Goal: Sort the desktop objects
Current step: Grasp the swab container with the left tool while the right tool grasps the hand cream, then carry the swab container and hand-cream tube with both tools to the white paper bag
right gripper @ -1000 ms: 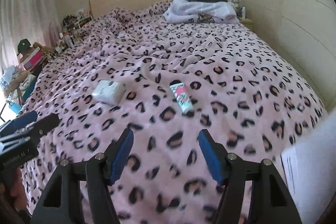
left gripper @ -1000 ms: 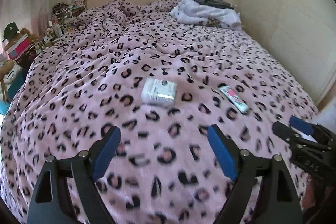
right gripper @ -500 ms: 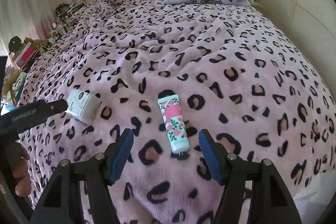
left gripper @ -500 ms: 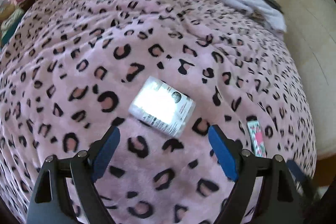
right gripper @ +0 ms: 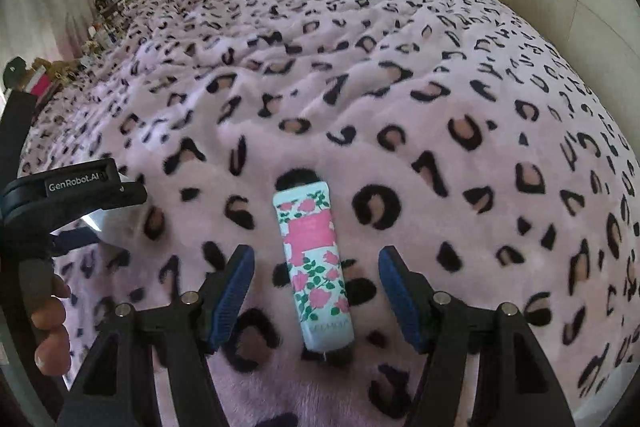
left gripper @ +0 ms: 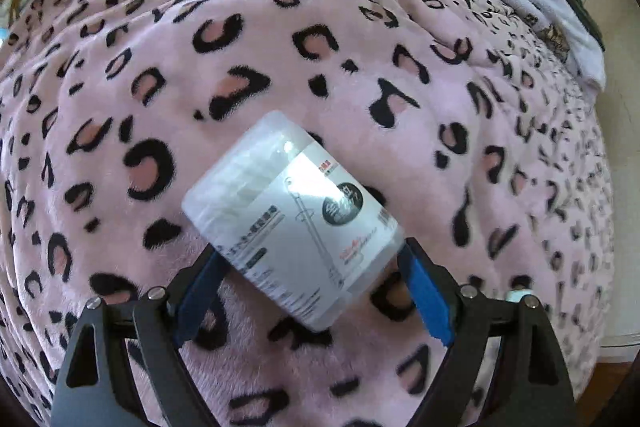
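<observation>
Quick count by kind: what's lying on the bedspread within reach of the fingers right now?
Clear plastic container: 1
Floral tube: 1
Total: 2, both lying on the leopard-print bedspread.

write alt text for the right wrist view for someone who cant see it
The open right gripper hovers over a floral pink-and-white tube lying between its blue fingers on a pink leopard-print blanket. The left gripper, held by a hand, sits at the left edge.
</observation>
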`<act>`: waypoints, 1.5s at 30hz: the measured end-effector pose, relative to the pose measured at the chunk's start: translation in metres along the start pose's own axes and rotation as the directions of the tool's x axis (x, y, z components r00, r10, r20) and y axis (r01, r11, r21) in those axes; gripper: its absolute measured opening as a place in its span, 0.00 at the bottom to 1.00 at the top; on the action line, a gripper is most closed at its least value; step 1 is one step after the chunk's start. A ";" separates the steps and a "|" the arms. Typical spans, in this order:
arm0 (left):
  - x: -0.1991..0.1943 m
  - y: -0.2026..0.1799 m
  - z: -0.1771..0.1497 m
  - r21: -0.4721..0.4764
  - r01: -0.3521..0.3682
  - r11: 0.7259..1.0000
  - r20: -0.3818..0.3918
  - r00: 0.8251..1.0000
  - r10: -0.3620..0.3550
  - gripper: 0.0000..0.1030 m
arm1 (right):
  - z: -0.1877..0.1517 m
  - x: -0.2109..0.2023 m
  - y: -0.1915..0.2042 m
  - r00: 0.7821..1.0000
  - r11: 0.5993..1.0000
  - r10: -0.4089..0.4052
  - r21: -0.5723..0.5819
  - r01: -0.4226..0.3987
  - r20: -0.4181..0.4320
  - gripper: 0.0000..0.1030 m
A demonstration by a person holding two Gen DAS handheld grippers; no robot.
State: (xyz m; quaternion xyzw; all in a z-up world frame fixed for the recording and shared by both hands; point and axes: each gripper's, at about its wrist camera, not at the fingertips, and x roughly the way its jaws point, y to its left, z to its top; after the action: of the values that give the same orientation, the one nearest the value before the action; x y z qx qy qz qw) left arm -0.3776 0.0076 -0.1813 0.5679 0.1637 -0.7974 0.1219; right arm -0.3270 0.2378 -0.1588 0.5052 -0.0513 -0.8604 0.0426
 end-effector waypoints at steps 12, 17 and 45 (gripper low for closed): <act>-0.006 -0.009 -0.026 0.218 -0.063 0.974 0.154 0.988 0.030 0.23 | -0.017 0.007 -0.013 0.999 0.991 0.043 0.122 -0.046 0.031 0.29; -0.011 -0.011 -0.032 0.282 -0.077 0.956 0.174 0.984 0.028 0.00 | -0.023 0.001 -0.013 0.997 0.987 0.058 0.148 -0.064 0.045 0.28; -0.007 0.014 0.036 -0.140 -0.015 0.990 0.104 0.994 0.029 0.86 | -0.032 -0.002 -0.031 0.995 0.985 0.099 0.140 -0.102 0.030 0.28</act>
State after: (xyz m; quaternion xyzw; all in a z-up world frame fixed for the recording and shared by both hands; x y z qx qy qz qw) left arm -0.4006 -0.0195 -0.1652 0.5165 0.2060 -0.8117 0.1787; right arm -0.2986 0.2671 -0.1771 0.4937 -0.1382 -0.8572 0.0492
